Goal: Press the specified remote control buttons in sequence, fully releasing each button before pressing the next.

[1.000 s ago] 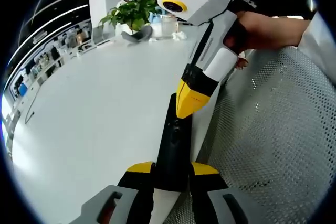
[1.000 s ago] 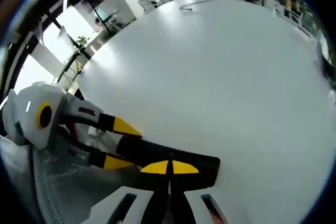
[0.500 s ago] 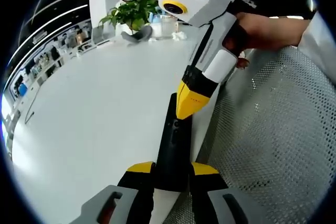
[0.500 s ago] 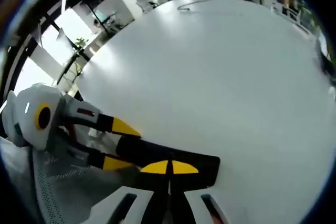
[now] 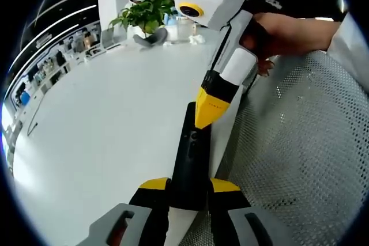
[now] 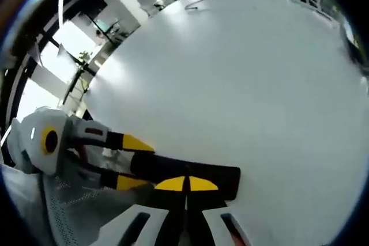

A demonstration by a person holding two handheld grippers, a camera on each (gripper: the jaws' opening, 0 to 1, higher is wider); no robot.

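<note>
A slim black remote (image 5: 189, 154) runs along the edge of a white table (image 5: 104, 119). My left gripper (image 5: 188, 185) is shut on its near end, one yellow jaw on each side. My right gripper (image 5: 210, 106), held by a hand (image 5: 282, 30), comes down from the upper right. Its yellow tips are shut together and rest on the remote's far half. In the right gripper view, my right gripper (image 6: 185, 184) lies shut over the remote (image 6: 173, 168). There the left gripper (image 6: 135, 162) clamps the remote from the left.
A grey mesh surface (image 5: 300, 154) borders the table edge on the right, and appears again as mesh (image 6: 63, 205) in the right gripper view. A potted plant (image 5: 144, 12) and small items stand at the table's far end. The broad white tabletop (image 6: 230, 84) spreads beyond the remote.
My right gripper has tilted a little, its body shifting up while its tips stay at the remote. The left gripper and the remote have not moved.
</note>
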